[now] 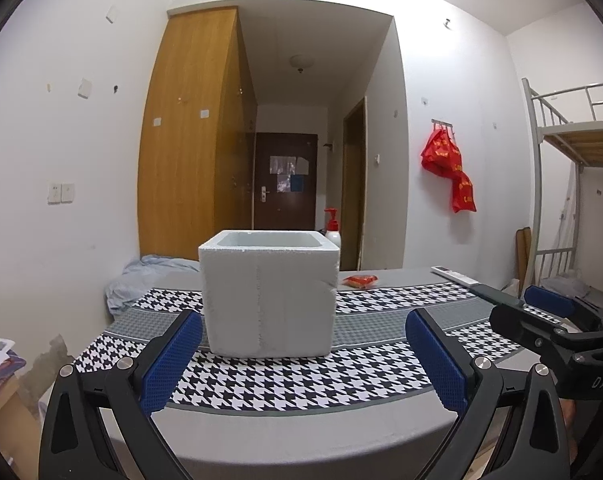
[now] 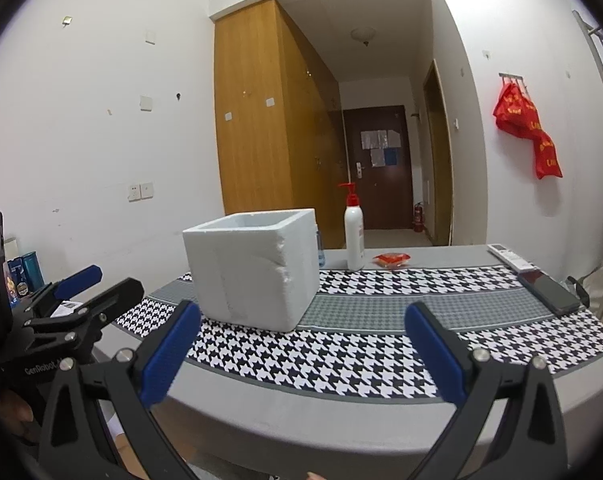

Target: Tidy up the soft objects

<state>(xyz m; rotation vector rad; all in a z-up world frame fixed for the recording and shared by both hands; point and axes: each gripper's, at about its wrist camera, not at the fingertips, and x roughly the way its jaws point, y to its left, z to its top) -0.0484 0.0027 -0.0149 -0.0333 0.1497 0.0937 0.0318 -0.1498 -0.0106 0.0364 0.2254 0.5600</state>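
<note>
Left gripper (image 1: 303, 360) spread wide, blue pads (image 1: 169, 360) apart, nothing between them; it sits at the near edge of the table (image 1: 301, 436), pointed straight at the foam box (image 1: 268, 294). Right gripper (image 2: 301, 356) also spread wide, empty, at the near table edge, box ahead and to its left. Each gripper shows in the other's view: right one at the far right of the left wrist view (image 1: 541, 316), left one at the far left of the right wrist view (image 2: 81, 292), both off to the side of the box, not touching it.

White foam box stands upright on the houndstooth cloth (image 2: 341, 356), open top, inside not visible from either view. Small red soft packet (image 2: 391, 259) lies flat on the bare grey table behind the cloth, right of the box, well apart from both grippers. White pump bottle with red top (image 2: 353, 236) stands just left of the packet, behind the box. Remote (image 2: 511, 258) and dark phone (image 2: 549, 290) lie along the right table edge. Crumpled light-blue fabric (image 1: 141, 280) sits at the far left end of the table. Red bags (image 1: 447, 164) hang on the wall.
</note>
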